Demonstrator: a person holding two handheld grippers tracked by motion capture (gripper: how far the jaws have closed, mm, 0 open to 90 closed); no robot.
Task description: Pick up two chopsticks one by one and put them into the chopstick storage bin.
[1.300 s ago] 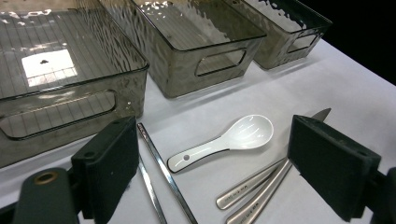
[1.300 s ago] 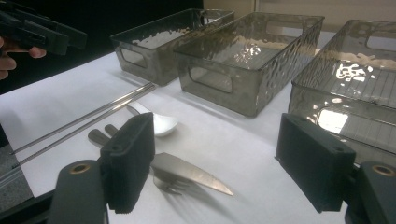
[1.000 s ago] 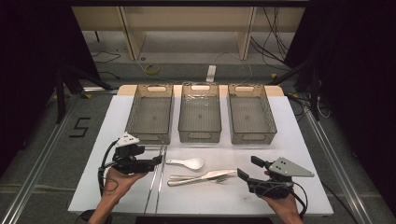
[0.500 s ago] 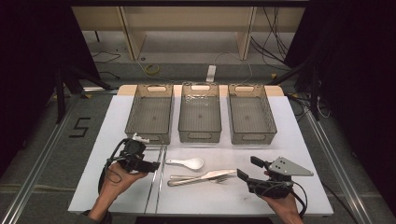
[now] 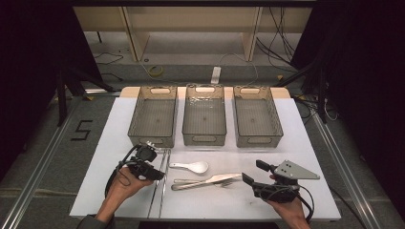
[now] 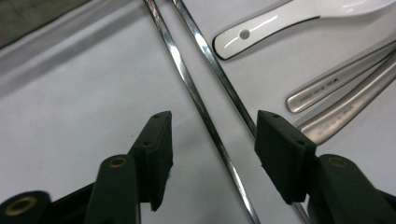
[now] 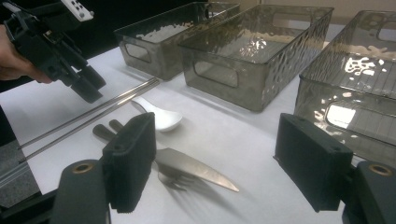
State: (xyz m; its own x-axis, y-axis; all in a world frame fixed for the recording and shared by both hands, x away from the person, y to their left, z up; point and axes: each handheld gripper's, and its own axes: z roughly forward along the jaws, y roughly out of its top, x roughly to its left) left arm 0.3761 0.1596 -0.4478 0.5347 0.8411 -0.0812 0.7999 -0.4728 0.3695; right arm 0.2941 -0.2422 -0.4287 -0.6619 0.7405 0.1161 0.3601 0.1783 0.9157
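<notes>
On a white table, two thin steel chopsticks lie at lower left between the left tool's spread jaws; likely stiff, light, slippery, best pinched together mid-length; right tool gapes empty.

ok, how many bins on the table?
3, in a row along the far side of the table: left bin, middle bin, right bin. All look empty. The cutlery lies on the table in front of them, none hidden.

Two thin steel chopsticks, side by side, flat on white table, left of spoon
</notes>
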